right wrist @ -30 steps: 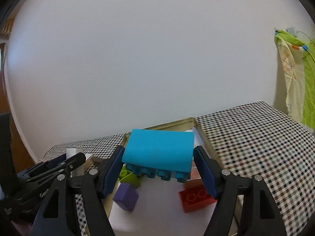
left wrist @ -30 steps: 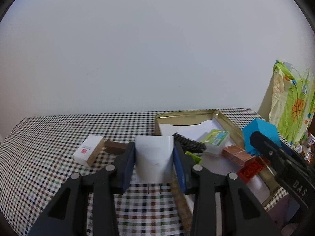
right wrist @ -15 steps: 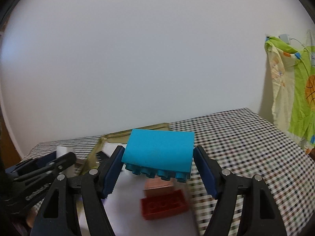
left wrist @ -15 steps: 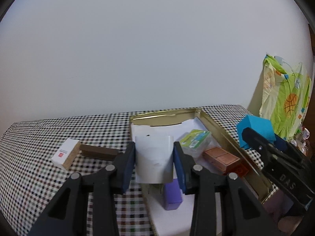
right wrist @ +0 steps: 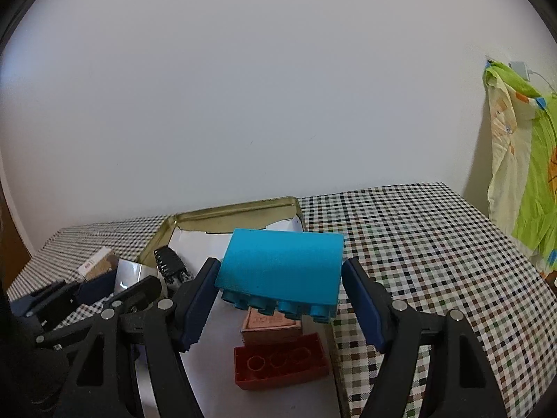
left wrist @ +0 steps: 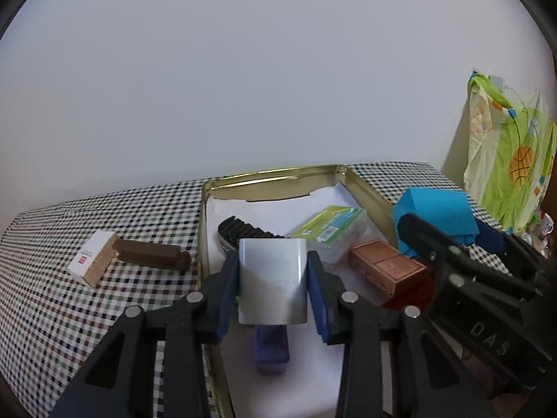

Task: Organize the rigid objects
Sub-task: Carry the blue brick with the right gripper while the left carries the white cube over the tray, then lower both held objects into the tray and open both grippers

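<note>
My left gripper (left wrist: 273, 291) is shut on a white rounded block (left wrist: 272, 280), held above the gold tin tray (left wrist: 275, 175). My right gripper (right wrist: 280, 289) is shut on a big blue studded brick (right wrist: 280, 266), studs down, over the tray's (right wrist: 236, 209) right side. That blue brick (left wrist: 435, 212) and the right gripper's fingers (left wrist: 438, 244) also show at the right in the left wrist view. Inside the paper-lined tray lie a red brick (right wrist: 280, 362), a copper-brown box (left wrist: 386, 266), a green-labelled clear case (left wrist: 330, 226), a black comb-like piece (left wrist: 243, 231) and a purple block (left wrist: 271, 348).
On the checked tablecloth (right wrist: 428, 244) left of the tray lie a small white and tan box (left wrist: 92, 259) and a brown bar (left wrist: 151, 256). A green and yellow printed cloth (left wrist: 508, 153) hangs at the far right. A plain wall stands behind the table.
Both grippers have swung with their loads; the left one now hangs over the tray's inside instead of the cloth. The red brick and brown box have come closer under the right gripper.
</note>
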{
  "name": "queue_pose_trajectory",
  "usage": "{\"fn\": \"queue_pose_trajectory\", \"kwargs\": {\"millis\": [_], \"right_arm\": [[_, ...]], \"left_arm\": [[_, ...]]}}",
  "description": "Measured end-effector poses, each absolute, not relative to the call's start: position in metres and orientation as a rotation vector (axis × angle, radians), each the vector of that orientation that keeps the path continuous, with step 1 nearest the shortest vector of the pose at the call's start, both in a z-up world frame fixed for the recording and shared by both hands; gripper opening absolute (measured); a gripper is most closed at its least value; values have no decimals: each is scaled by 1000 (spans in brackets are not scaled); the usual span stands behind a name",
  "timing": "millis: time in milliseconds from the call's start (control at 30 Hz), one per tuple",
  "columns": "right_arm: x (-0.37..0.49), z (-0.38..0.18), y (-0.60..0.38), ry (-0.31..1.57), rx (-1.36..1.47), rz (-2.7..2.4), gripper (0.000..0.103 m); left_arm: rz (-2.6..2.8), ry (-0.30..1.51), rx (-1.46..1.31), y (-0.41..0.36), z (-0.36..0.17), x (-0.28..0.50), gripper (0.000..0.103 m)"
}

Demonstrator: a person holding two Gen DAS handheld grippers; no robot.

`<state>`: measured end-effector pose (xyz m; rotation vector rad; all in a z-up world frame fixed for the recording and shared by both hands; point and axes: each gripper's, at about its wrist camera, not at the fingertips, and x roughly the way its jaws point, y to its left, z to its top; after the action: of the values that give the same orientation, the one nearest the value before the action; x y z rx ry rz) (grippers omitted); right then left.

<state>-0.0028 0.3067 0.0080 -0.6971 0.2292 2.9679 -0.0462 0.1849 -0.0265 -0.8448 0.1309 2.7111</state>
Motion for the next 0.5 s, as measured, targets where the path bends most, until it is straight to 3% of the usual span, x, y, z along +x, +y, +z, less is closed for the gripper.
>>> {"fn": "queue_pose_trajectory", "kwargs": {"millis": [367, 500], "right_arm": [[-32, 7, 318, 447, -771, 3020, 74], [-38, 4, 306, 416, -844, 2975, 74]], "left_arm": [[2673, 242, -896, 197, -38, -43, 37], [2691, 270, -901, 199, -38, -44, 37]]}}
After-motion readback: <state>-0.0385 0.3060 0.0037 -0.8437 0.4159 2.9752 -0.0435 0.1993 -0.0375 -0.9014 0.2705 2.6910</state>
